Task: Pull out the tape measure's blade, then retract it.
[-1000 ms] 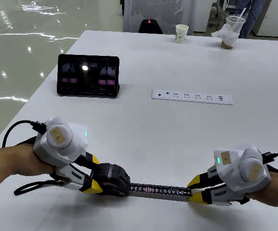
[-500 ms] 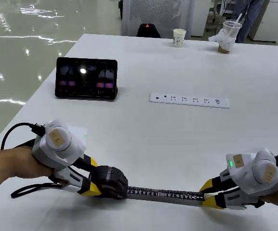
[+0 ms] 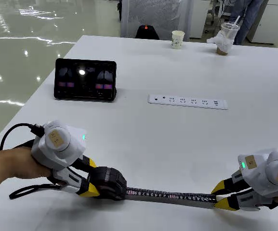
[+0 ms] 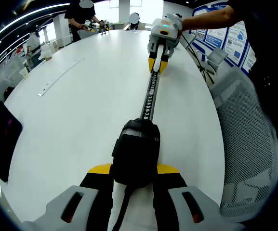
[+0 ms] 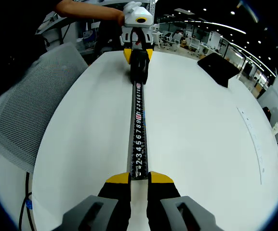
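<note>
The black tape measure case (image 3: 108,182) (image 4: 136,150) lies on the white table (image 3: 177,130) near its front edge, with my left gripper (image 3: 91,183) (image 4: 135,169) shut on it. Its dark numbered blade (image 3: 170,196) (image 5: 139,137) (image 4: 150,98) runs flat along the table to the right. My right gripper (image 3: 220,195) (image 5: 139,179) is shut on the blade's end. In the right gripper view the case (image 5: 139,63) sits at the blade's far end with the left gripper behind it. In the left gripper view the right gripper (image 4: 158,65) holds the far tip.
A dark tablet (image 3: 85,79) stands at the back left. A white power strip (image 3: 187,101) lies mid-table. A paper cup (image 3: 177,39) and a plastic cup with a straw (image 3: 227,33) stand at the far edge. A black cable (image 3: 8,137) trails off my left gripper. A mesh chair (image 4: 247,139) stands beside the table.
My right gripper has moved right with the blade's end, drawing more blade out of the case. The left gripper and case stayed in place. The head camera shifted slightly.
</note>
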Available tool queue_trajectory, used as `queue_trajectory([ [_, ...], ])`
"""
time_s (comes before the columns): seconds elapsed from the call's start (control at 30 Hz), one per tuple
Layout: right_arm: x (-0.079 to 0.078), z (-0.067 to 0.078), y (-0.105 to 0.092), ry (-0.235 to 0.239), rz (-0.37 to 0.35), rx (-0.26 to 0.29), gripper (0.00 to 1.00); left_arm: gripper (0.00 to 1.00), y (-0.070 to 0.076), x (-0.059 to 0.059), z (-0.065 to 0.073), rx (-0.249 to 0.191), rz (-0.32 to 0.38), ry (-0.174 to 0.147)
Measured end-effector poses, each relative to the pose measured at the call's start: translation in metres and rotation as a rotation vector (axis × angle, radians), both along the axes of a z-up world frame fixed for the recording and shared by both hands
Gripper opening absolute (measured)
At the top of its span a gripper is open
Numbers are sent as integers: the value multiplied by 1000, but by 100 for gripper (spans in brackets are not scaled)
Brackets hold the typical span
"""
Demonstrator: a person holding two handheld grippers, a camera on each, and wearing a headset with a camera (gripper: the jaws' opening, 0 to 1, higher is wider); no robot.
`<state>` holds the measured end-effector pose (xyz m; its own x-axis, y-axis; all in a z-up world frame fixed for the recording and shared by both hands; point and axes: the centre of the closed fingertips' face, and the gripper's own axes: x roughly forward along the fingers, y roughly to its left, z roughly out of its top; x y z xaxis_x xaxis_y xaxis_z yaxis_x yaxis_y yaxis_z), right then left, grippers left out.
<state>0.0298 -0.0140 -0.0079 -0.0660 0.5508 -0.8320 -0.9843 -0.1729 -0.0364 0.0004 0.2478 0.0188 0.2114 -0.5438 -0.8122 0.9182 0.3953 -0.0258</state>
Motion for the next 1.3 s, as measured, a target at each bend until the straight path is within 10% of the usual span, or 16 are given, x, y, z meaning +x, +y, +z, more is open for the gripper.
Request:
queue_trajectory([
  [1.3,-2,-5,-2,-38,30,-101,14,26,-2,2,0,101,-67,-36],
])
